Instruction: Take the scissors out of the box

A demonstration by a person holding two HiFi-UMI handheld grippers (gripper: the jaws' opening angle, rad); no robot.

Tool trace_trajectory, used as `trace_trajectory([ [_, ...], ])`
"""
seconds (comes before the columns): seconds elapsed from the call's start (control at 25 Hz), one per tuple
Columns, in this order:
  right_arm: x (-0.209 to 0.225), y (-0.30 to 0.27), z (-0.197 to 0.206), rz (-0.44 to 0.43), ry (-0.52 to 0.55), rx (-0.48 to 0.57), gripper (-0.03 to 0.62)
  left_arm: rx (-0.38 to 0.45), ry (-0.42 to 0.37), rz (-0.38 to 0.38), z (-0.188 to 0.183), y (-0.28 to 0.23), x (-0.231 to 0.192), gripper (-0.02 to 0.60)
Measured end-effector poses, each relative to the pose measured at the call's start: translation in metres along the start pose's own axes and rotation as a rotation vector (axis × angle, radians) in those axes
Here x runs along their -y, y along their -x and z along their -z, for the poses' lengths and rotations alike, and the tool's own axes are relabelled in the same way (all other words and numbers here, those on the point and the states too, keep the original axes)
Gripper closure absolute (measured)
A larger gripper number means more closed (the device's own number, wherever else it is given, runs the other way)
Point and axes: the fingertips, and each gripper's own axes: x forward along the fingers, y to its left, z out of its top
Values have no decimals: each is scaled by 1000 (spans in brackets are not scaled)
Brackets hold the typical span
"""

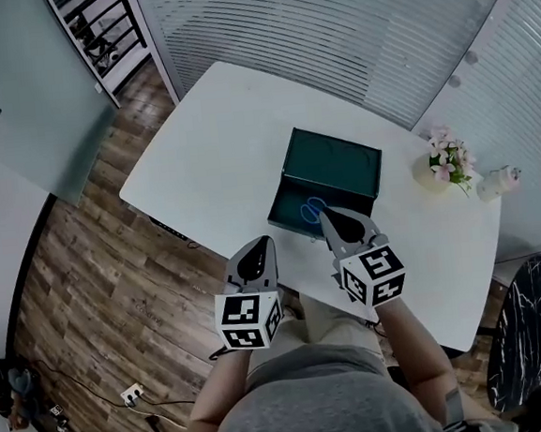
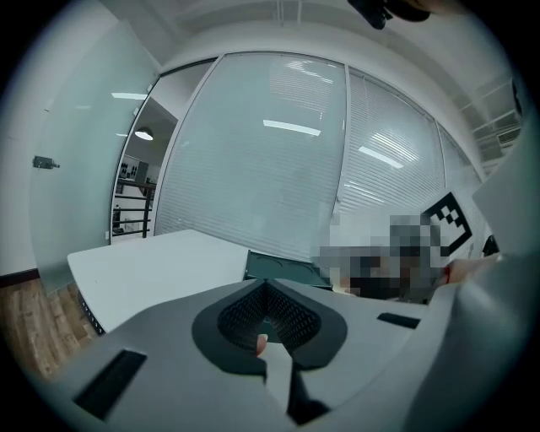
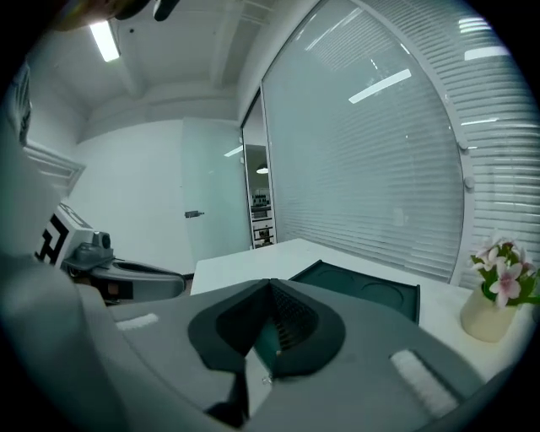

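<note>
The scissors (image 1: 306, 209) are lying in the open box (image 1: 334, 165) on the surface (image 1: 209, 159). The right hand-held gripper (image 1: 327, 213), pressed together and empty, is hovering at the box's near edge, apparently positioned for reaching in. The left hand-held gripper (image 1: 265, 241), likewise pressed together and empty, is hanging to its left.

The table (image 1: 200, 160) is smooth, matt white. The floor (image 1: 99, 301) is grained wood planks. The box (image 1: 336, 162) looks matt. The left gripper (image 2: 268, 285) is matt grey plastic with ribbed dark pads (image 2: 242, 314).
</note>
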Motion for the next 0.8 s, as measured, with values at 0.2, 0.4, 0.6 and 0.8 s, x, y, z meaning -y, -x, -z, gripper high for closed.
trace_trajectory([
  [0.2,20,-31,26,-37,29,-149,585,-16,33,-6,12,-4,-6,577],
  [0.4,33,-59,59,-84,98,-325,585,-35,45,-34,20,-9,-18,577],
  [0.6,47,-77,91,-117,151,-480,585,-54,58,-58,26,-21,-29,577],
  [0.8,58,-90,116,-154,189,-607,585,-76,64,-62,30,-31,-32,577],
])
